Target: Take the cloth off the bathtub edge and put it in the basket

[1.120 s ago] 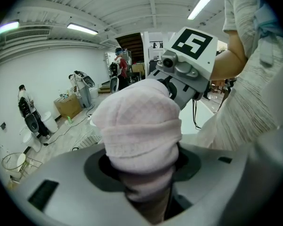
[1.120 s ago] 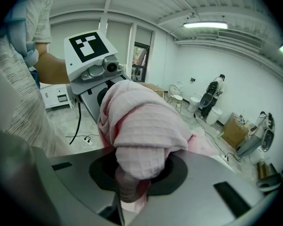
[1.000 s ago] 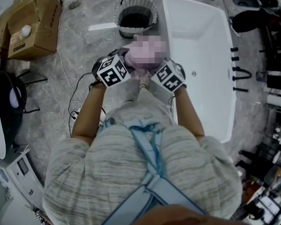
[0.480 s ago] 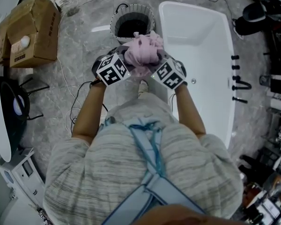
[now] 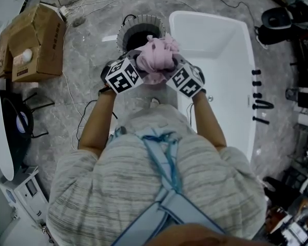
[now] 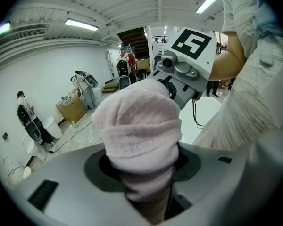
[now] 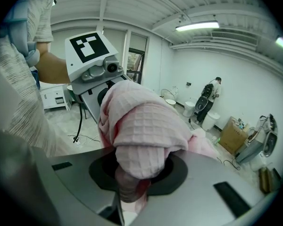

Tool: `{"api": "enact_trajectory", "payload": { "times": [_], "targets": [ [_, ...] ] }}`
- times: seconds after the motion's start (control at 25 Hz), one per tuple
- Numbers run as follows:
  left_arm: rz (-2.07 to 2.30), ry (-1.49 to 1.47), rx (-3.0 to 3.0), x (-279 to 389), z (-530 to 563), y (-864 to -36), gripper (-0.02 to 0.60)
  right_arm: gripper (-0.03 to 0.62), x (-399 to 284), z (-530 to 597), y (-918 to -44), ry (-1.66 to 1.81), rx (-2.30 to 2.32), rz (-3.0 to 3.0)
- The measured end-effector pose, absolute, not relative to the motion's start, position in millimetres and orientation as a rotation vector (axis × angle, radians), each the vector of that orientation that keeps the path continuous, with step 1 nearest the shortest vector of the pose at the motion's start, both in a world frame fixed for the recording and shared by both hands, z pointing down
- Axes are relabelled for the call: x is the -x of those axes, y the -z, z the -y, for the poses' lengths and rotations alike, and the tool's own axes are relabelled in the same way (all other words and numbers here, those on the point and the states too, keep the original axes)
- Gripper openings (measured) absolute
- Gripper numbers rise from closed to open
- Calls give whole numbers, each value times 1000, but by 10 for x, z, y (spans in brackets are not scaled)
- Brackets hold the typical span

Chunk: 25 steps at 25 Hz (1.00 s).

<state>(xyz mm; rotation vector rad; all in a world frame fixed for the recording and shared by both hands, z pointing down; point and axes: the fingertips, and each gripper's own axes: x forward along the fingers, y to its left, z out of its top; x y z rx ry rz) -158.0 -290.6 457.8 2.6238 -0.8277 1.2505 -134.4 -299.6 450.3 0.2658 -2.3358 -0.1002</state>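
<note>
A bunched pink cloth (image 5: 157, 57) hangs in the air between my two grippers. My left gripper (image 5: 137, 65) is shut on its left side and my right gripper (image 5: 174, 67) is shut on its right side. In the left gripper view the cloth (image 6: 140, 124) bulges out of the jaws and hides the fingertips. The right gripper view shows the same waffle-textured cloth (image 7: 144, 126) wedged in its jaws. The round grey basket (image 5: 124, 31) with a dark inside stands on the floor just beyond the cloth, which overlaps its near rim. The white bathtub (image 5: 231, 50) lies to the right.
An open cardboard box (image 5: 33, 40) sits at the far left. Cables (image 5: 84, 111) trail over the marble floor beside my left arm. Black fittings (image 5: 259, 104) lie right of the tub. Another person (image 7: 210, 95) stands far off by the wall.
Both grippers have carried the cloth forward together. The basket and the tub have slid down the picture, and the cloth now covers the basket's near rim.
</note>
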Motion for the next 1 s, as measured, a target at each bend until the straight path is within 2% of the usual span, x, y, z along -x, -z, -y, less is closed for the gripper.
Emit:
{"api": "enact_trajectory", "payload": {
  "times": [0.4,1.0],
  "targets": [
    [796,-1268,-2636,1700,3306,-4631,232,94,1461,3395,-4560,79,-291,2332],
    [684,-1261,-2677,2582,4183,-4717,232,94,2337,4254,-4644,21,-364,2295]
  ]
}}
